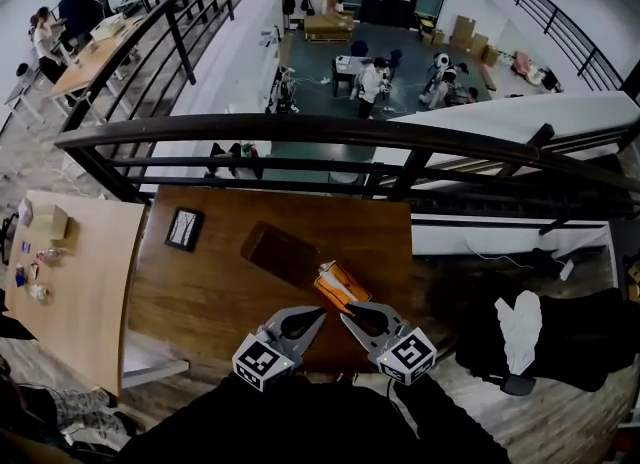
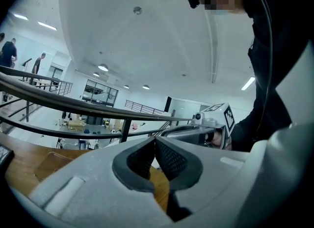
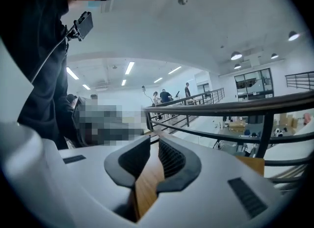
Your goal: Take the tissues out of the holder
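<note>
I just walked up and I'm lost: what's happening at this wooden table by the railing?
A person holds a two-finger gripper in each hand over the near edge of the wooden table. Neither holds anything: the left gripper has its fingers together, and the right gripper has a narrow gap between its fingers. An orange pack lies on the table just beyond their tips, untouched, beside a dark flat slab.

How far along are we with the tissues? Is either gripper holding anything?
It looks nearly done. An orange packet, likely the tissues, lies on the table beside the dark brown holder, not in it. Nothing is in hand: the left gripper is shut and empty, and the right gripper is nearly closed with nothing between its jaws. I cannot tell whether more tissues remain inside the holder.
</note>
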`<state>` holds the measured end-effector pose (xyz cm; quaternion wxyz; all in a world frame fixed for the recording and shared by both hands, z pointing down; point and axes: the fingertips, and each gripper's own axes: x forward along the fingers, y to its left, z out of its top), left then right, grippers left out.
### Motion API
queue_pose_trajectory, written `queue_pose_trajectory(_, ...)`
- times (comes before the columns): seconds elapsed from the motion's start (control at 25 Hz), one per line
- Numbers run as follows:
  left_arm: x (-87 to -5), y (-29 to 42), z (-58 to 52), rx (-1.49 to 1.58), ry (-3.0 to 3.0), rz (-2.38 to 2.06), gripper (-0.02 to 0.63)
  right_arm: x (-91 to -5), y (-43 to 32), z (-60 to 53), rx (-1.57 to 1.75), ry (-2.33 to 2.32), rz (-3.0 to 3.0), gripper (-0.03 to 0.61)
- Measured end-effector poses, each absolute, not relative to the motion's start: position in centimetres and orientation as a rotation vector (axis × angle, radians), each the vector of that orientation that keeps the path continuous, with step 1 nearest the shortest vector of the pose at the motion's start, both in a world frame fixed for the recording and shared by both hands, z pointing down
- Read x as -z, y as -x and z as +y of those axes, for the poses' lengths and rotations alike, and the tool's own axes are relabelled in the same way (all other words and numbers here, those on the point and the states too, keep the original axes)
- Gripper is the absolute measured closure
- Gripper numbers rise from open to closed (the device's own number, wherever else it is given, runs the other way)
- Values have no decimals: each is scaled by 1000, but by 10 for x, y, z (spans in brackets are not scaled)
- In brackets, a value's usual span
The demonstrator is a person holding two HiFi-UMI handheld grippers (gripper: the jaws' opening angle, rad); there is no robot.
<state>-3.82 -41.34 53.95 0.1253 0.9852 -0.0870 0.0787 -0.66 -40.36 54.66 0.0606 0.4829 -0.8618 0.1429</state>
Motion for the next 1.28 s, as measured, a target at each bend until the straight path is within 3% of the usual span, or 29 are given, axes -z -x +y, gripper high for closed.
queue_pose_trajectory(0.12,-532,37,-409,-212,-2875,-261,604,-542,3,-396,-391,-1518,-2618,573)
queue_pose_trajectory(1.28,-528,33,-395,-202,-2893,-272,604,-536,3,-384,-342,-1524,-2635,574)
